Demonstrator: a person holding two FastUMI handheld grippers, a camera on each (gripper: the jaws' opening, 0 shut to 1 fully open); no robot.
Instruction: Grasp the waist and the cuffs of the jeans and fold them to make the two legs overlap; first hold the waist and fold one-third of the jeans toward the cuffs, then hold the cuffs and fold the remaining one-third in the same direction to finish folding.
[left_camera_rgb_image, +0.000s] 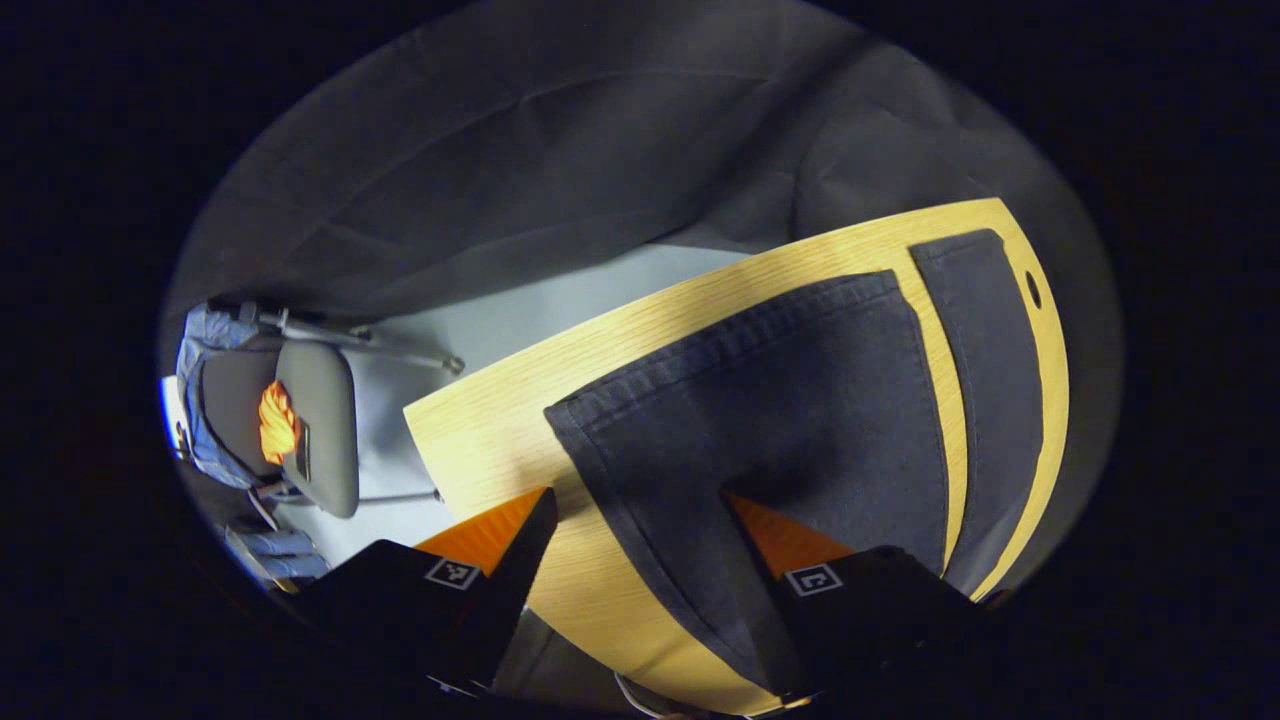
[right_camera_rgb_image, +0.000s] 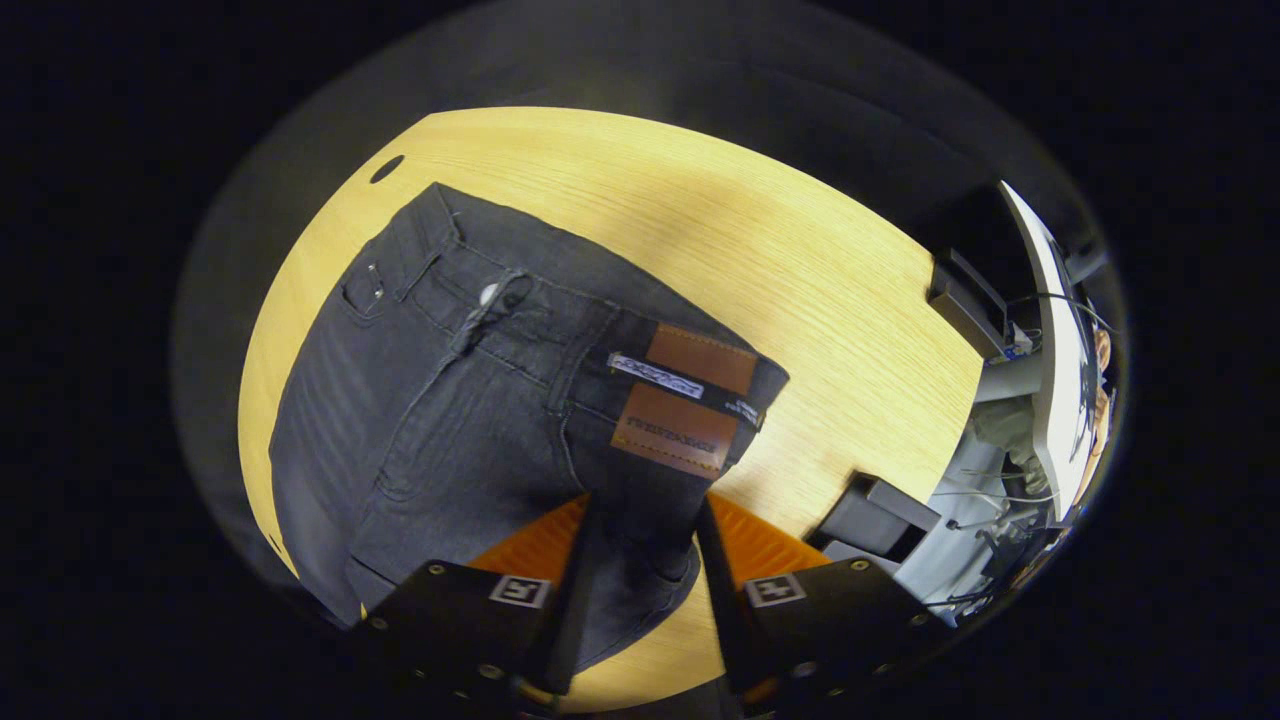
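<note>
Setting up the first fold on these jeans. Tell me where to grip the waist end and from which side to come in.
Grip the waistband edge of the jeans near the leather patch, probably from the table's near side. In the right gripper view that edge lies flat, and the right gripper straddles the cloth just below the patch, fingers apart.

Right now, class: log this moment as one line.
left tool: open at cuff | right tool: astride waist | jeans: flat on table
</note>
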